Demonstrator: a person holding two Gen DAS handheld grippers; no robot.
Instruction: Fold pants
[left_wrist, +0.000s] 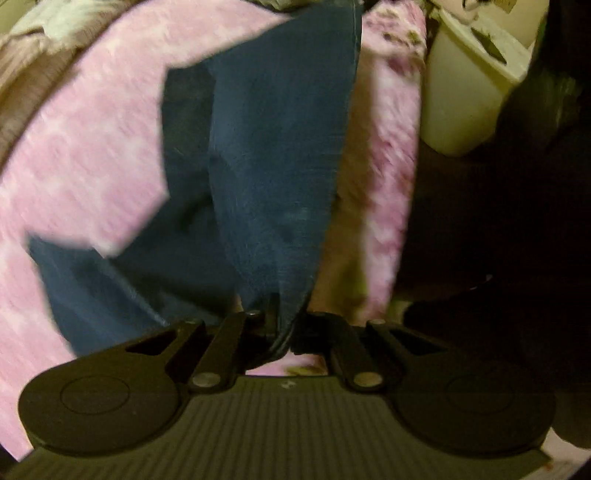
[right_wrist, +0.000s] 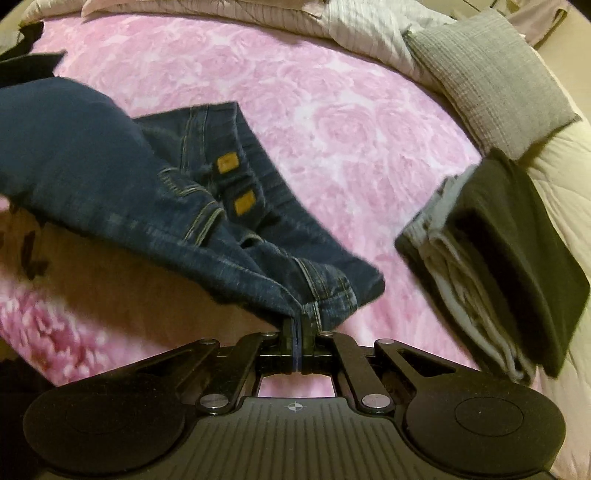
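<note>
The right gripper (right_wrist: 300, 325) is pinched tight on the waist edge of the blue jeans (right_wrist: 110, 173). The left gripper (left_wrist: 282, 325) is pinched on another edge of them. The jeans hang between the two, lifted over the bed's pink rose blanket (right_wrist: 332, 129). Two small yellow tags (right_wrist: 236, 184) sit inside the waistband; no words can be read on them. A folded pile of clothes (right_wrist: 498, 266) lies near, on the blanket. A grey pillow (right_wrist: 491, 74) rests farther back.
</note>
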